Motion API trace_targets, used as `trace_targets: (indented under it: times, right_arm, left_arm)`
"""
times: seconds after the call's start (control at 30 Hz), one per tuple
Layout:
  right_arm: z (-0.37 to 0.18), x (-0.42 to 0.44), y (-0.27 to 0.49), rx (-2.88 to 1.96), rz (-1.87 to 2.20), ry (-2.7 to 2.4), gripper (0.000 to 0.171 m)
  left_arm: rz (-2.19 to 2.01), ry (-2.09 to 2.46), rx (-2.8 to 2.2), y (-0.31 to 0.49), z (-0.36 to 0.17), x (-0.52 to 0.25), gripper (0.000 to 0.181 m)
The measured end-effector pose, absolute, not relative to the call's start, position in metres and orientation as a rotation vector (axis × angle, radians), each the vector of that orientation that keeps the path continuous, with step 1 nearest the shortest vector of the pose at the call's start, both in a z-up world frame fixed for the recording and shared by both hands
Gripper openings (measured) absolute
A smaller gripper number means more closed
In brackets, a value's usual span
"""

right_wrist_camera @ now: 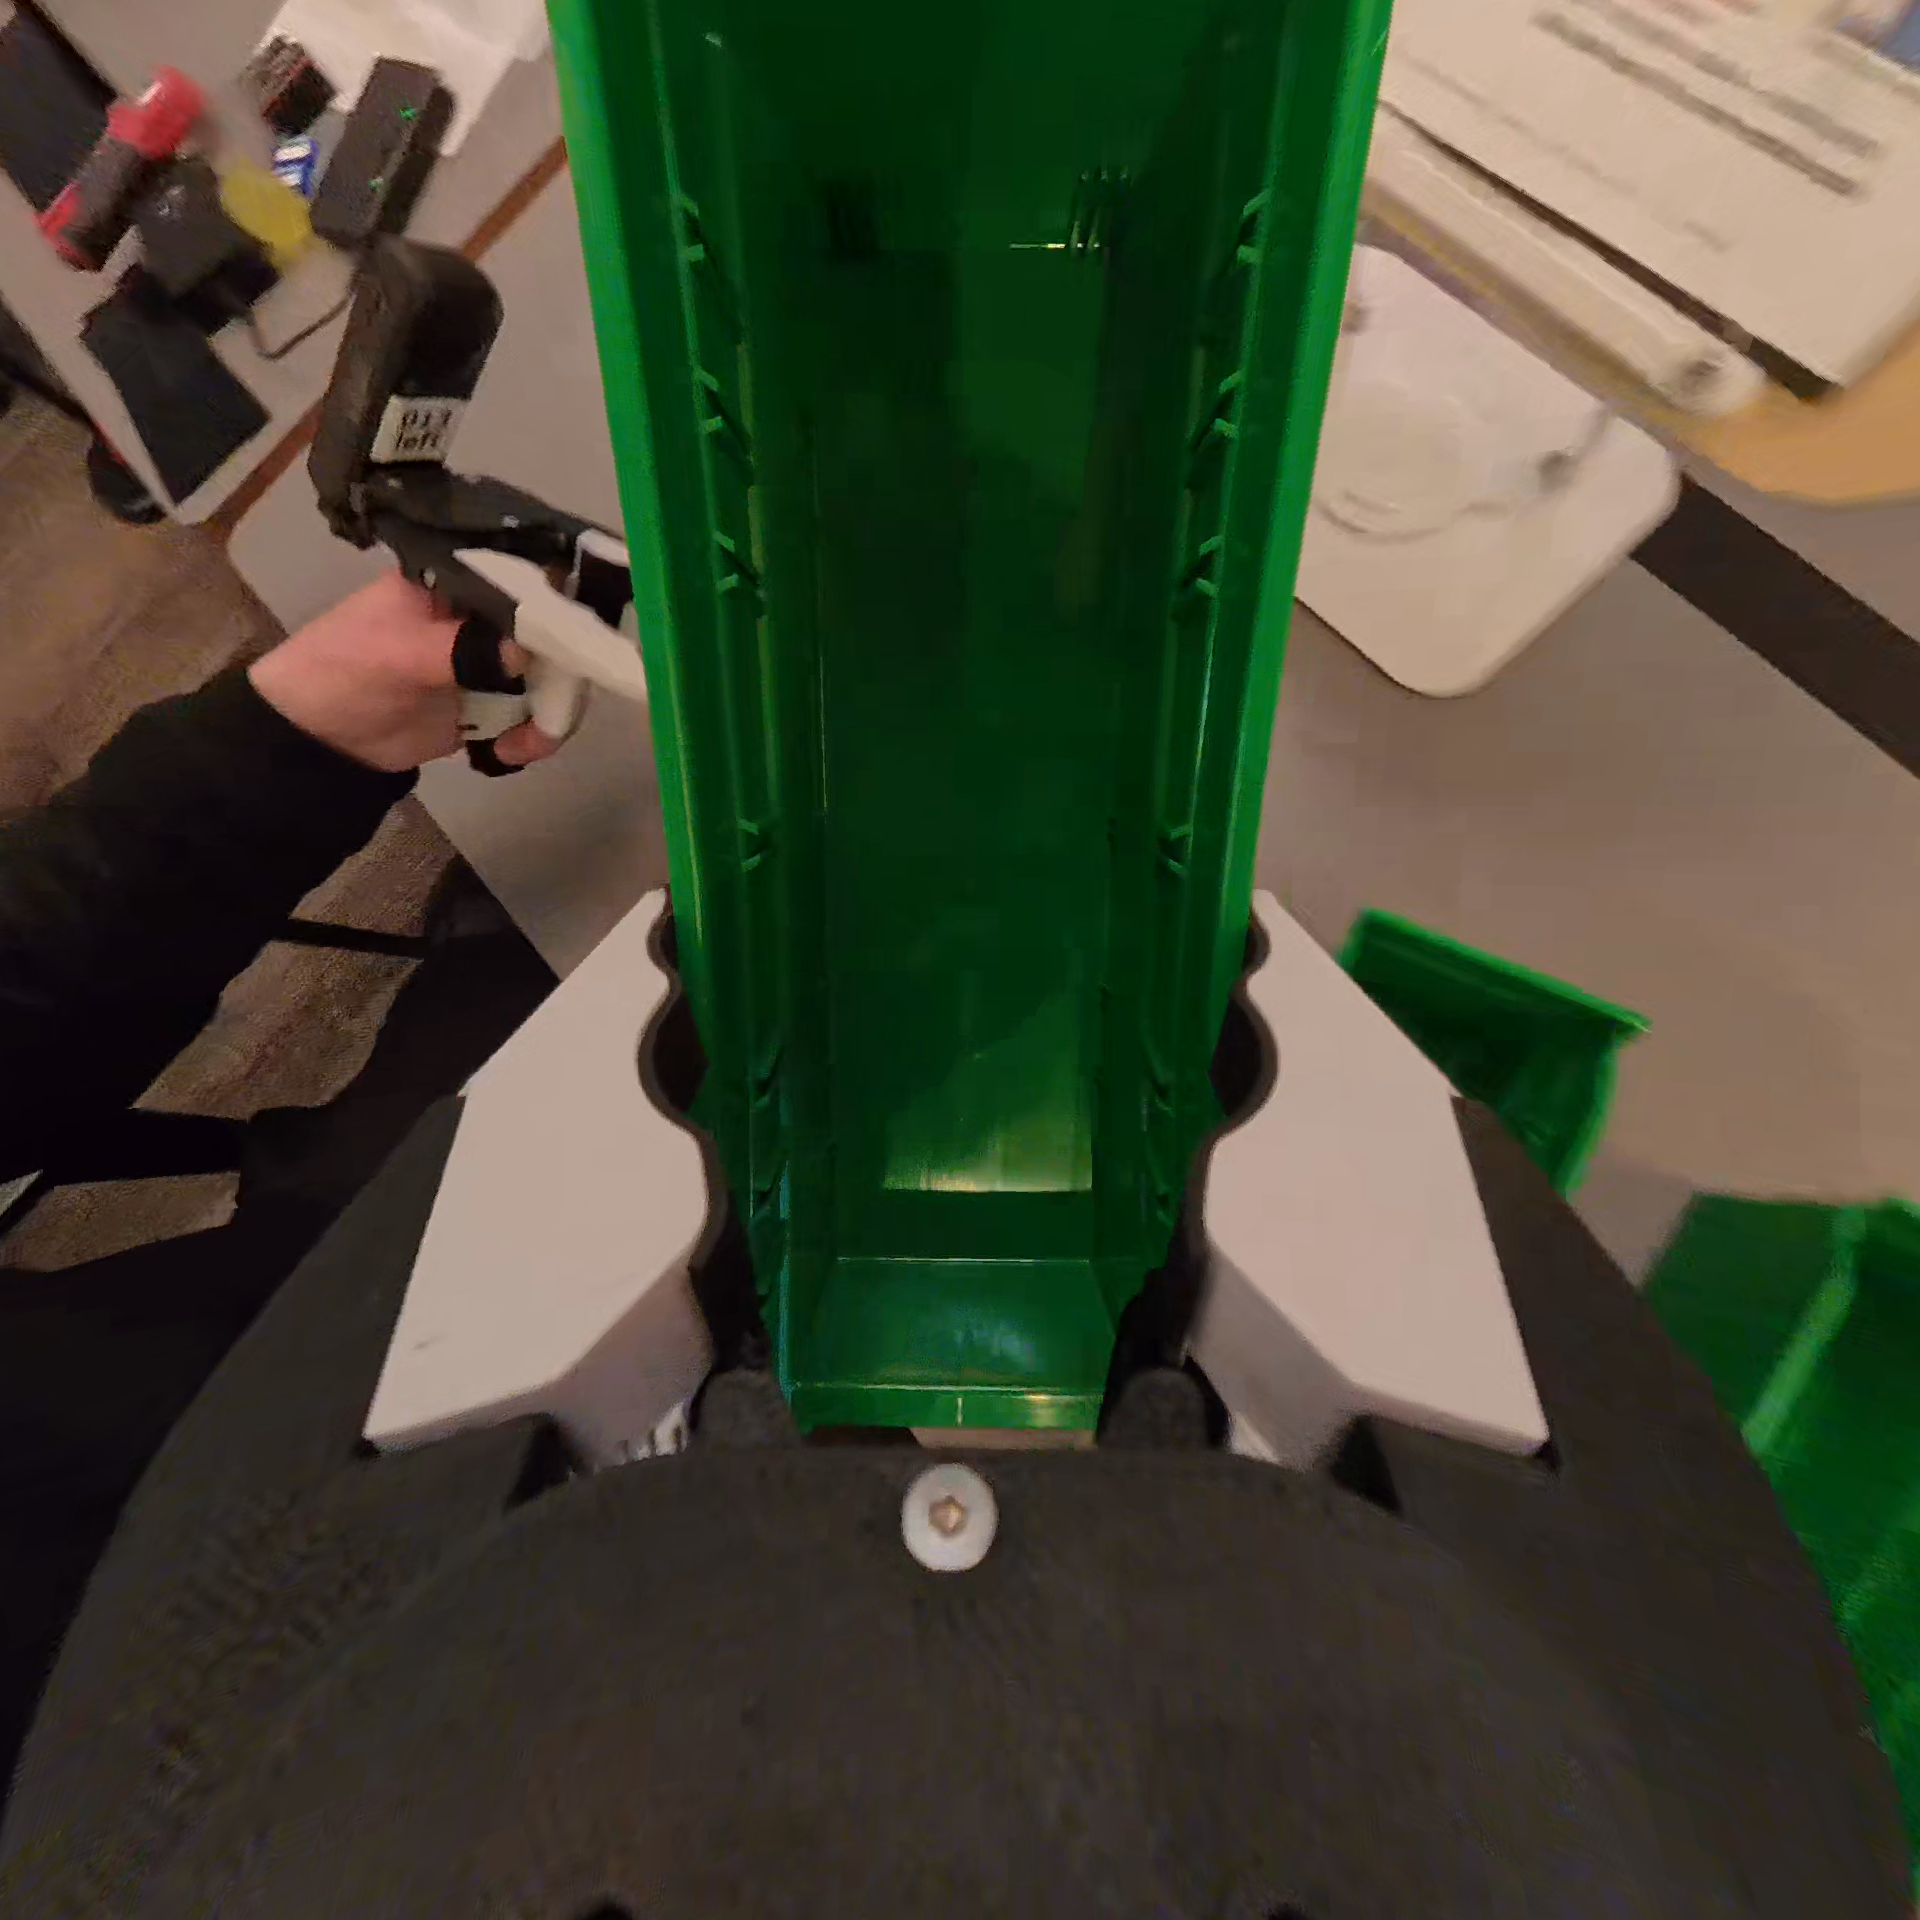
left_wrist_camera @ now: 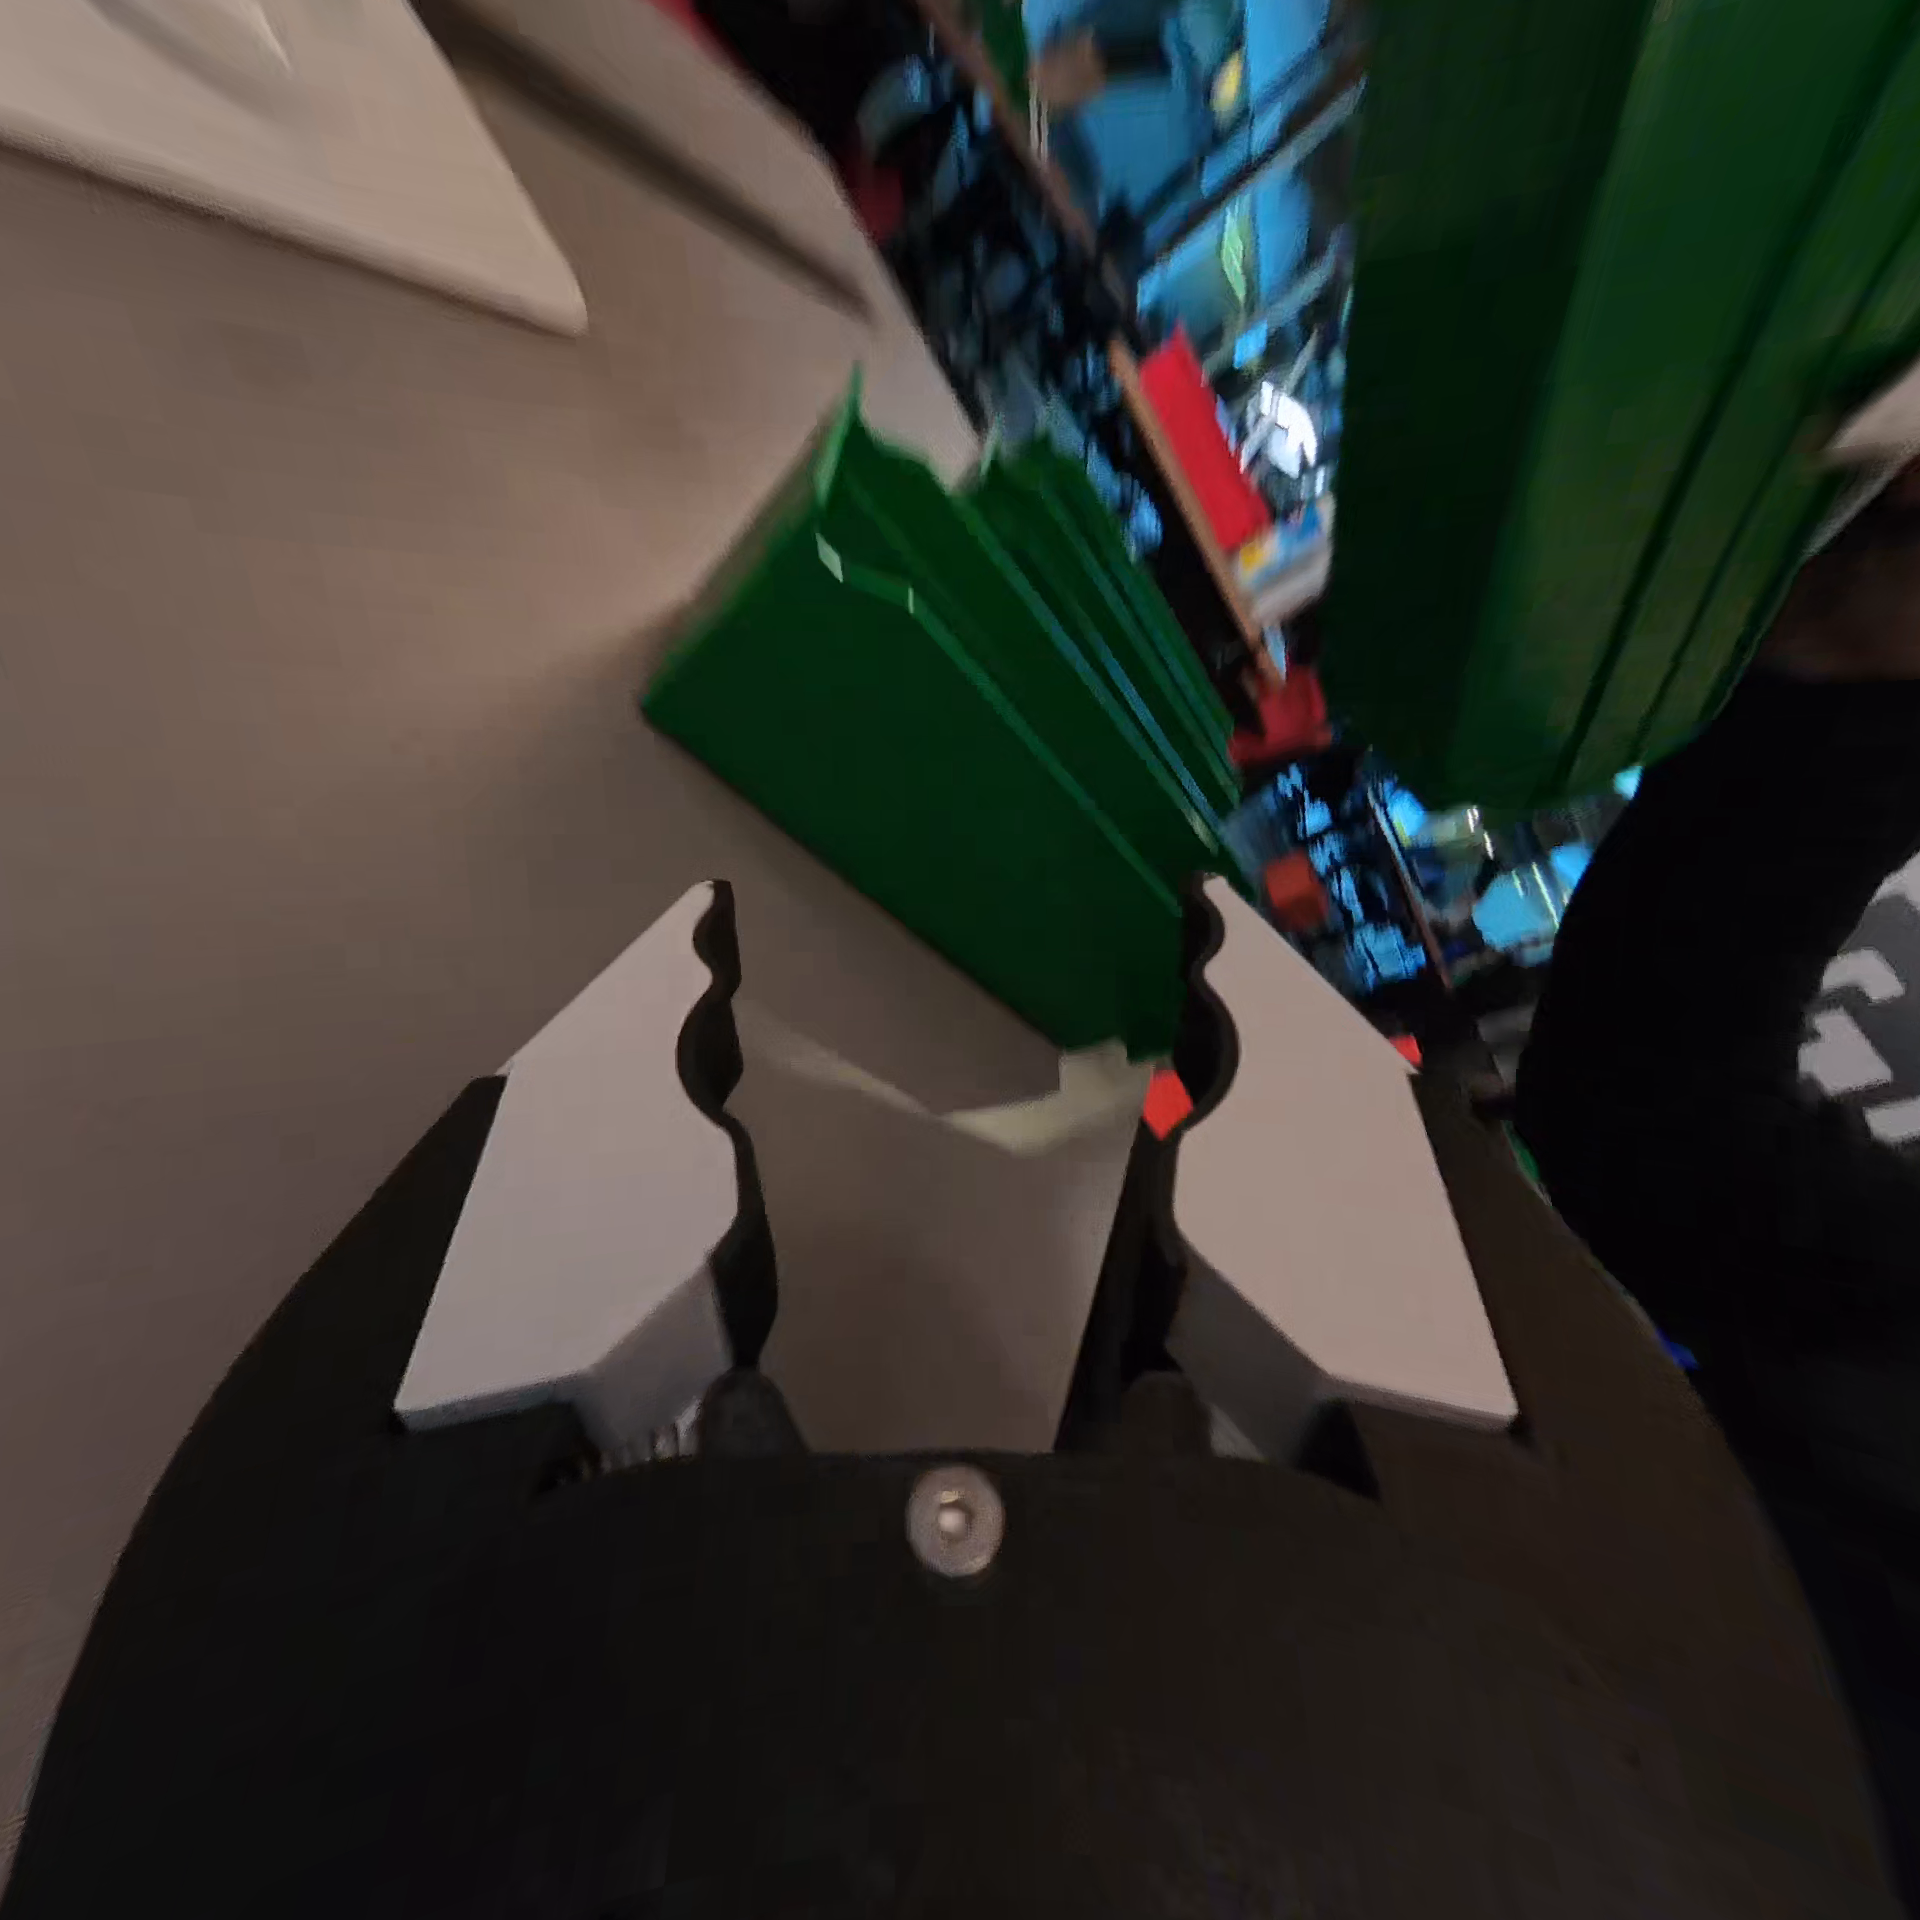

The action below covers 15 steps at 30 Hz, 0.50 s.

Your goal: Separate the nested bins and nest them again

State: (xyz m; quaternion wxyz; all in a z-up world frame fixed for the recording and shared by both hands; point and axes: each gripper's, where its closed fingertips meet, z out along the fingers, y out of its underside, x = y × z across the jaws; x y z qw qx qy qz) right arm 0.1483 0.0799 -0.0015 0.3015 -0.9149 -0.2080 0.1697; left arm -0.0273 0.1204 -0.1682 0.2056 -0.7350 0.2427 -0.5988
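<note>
Clearly the right gripper (right_wrist_camera: 956,1101) clamps a long green bin (right_wrist_camera: 966,623) aloft — the left gripper (left_wrist_camera: 961,997) gapes, holding nothing, near another bin (left_wrist_camera: 935,748) lying on the table (left_wrist_camera: 312,727). Best to steady that lower bin first, align rims squarely, then slide in gently.

We see a long bin (right_wrist_camera: 966,665) lodged between the 2 fingers of the right gripper (right_wrist_camera: 956,925), its open side facing the camera and its length running away from us. To its right, 2 more bins lie on the tabletop (right_wrist_camera: 1455,862): 1 (right_wrist_camera: 1507,1039) just beside the right finger, another (right_wrist_camera: 1829,1382) nearer us. Left of the long bin, a hand (right_wrist_camera: 384,675) holds the left gripper (left_wrist_camera: 956,894), whose fingers point at a bin (left_wrist_camera: 914,769) lying on the tabletop.
</note>
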Motion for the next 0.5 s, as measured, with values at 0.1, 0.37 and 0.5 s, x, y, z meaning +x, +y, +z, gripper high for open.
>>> trace_targets:
  times: [0.1,0.37,0.5]
  right_arm:
    - [-0.016,0.082,0.092,-2.412,0.55,-0.638,0.099]
    - [-0.091,-0.034,0.115,-2.455,0.684,-0.679,0.1]
    - [-0.14,-0.054,0.124,-2.531,0.627,-0.68,0.101]
  left_arm:
    - [-1.639,0.47,-1.908,0.156,-0.137,-0.065,0.083]
    - [-1.411,0.204,-1.889,0.209,-0.138,-0.153,0.08]
    - [-1.257,0.135,-1.958,0.222,-0.153,-0.178,0.085]
